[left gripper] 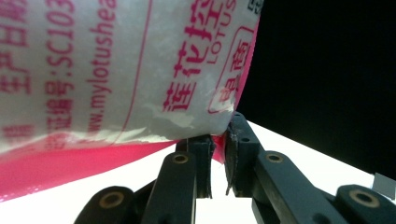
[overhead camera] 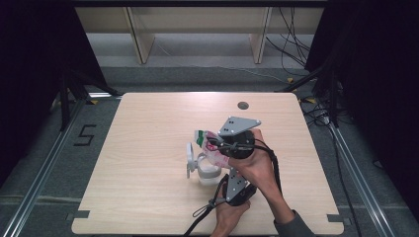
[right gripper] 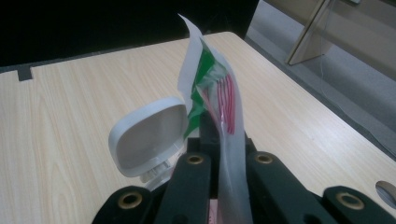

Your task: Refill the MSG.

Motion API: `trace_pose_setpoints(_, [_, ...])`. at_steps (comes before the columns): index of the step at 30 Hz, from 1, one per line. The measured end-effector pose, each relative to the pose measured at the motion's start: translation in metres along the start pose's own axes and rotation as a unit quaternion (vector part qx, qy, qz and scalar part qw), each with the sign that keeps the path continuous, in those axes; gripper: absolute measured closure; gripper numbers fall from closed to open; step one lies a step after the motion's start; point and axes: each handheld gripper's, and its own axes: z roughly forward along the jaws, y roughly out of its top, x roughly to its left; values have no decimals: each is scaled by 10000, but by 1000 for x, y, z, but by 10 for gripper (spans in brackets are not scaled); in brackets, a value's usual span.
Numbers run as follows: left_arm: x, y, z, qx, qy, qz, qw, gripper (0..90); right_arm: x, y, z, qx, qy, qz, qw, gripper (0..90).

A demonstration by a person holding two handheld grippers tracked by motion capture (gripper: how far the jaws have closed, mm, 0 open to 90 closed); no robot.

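Wood-grain table [overhead camera: 148,148], grey floor [overhead camera: 207,74]

The right gripper [overhead camera: 223,146] stood above the container [overhead camera: 208,170] near the middle of the table [overhead camera: 148,197], with the bag [overhead camera: 211,146] clamped between its jaws and reaching left from it over the container's mouth. The left gripper [overhead camera: 228,181] lay just beside the container on its right, nearer the table's front edge than the right gripper, and held the bag's lower corner [left gripper: 223,140] from below. The container's hinged lid [overhead camera: 189,157] stood open on the side away from both grippers, left of the bag.
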Motion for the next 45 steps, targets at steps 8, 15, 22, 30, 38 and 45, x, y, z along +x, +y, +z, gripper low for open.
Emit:
trace_pose_setpoints(8, [1,0,2,-19,0,-38,10000,814,1,0,-1,40,-14,99,9999,899])
trace_pose_setpoints(15, [2,1,1,-10,-6,-47,10000,815,4,1,1,40,-18,57,10000,900])
trace_pose_setpoints(22, [1,1,1,-42,-9,-73,10000,815,3,1,2,27,17,-56,10000,899])
trace_pose_setpoints(30, [1,1,1,-48,-17,-62,10000,814,2,2,-1,15,-11,-32,10000,900])
trace_pose_setpoints(38, [1,1,1,-48,0,-62,10000,814,2,2,0,-24,8,-59,10000,900])
trace_pose_setpoints(45, [1,2,1,-53,-4,-71,10000,814,2,2,0,-32,-7,-17,10000,900])
